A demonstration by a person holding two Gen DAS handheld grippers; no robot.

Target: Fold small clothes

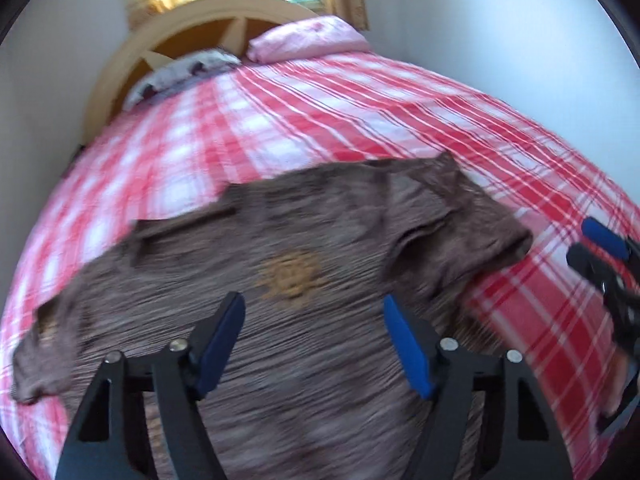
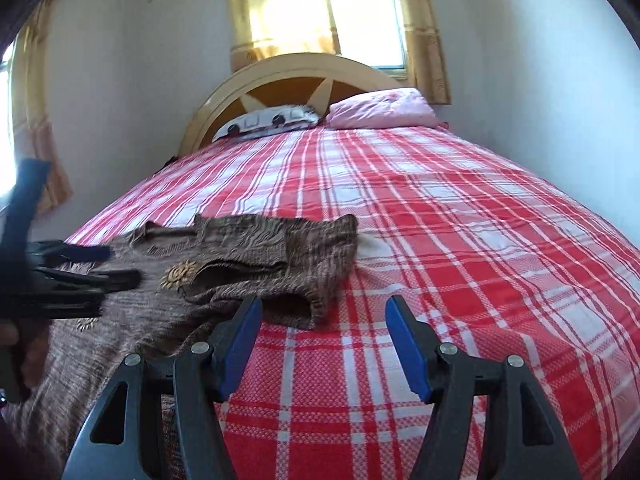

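A brown knitted sweater (image 1: 304, 240) with a gold sun emblem (image 1: 290, 272) lies spread on the red and white plaid bedspread (image 1: 360, 120). Its right sleeve (image 2: 280, 256) is folded in over the body; the left sleeve (image 1: 44, 344) lies stretched out. My left gripper (image 1: 314, 304) hovers open over the sweater's lower body with nothing between its blue pads. My right gripper (image 2: 322, 308) is open over the bedspread (image 2: 440, 240) just right of the sweater (image 2: 224, 264), its jaws empty. Each gripper shows in the other's view: the right gripper (image 1: 608, 256) at the right edge, the left gripper (image 2: 76, 268) at the left edge.
A pink pillow (image 2: 384, 110) and a white patterned pillow (image 2: 268, 122) lie against the wooden headboard (image 2: 288, 80). A curtained window (image 2: 320, 12) is behind it. White walls flank the bed. Bare bedspread stretches to the right of the sweater.
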